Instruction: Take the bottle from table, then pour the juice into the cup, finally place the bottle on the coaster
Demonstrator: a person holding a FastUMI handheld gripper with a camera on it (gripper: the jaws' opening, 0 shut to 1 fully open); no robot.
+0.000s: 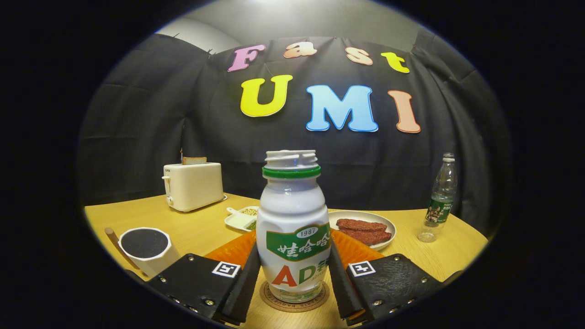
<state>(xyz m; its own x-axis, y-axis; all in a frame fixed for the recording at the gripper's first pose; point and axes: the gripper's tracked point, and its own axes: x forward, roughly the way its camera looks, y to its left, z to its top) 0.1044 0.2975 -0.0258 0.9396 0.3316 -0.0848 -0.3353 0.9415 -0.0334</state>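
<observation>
The bottle [292, 228] stands upright on the round coaster [294, 298] near the bench's [201, 228] near edge, cap off. The tool [292, 285] sits with a finger [244, 285] close on either side of the bottle's lower body — whether they press on it or merely flank it, I cannot tell. The white cup [147, 249] stands toward the bench's left edge. Behind the bottle lies an orange mat [233, 251]; beyond it a plate [365, 226] of meat strips — a toaster [193, 185] at the far left, a water bottle [439, 198] at the right.
</observation>
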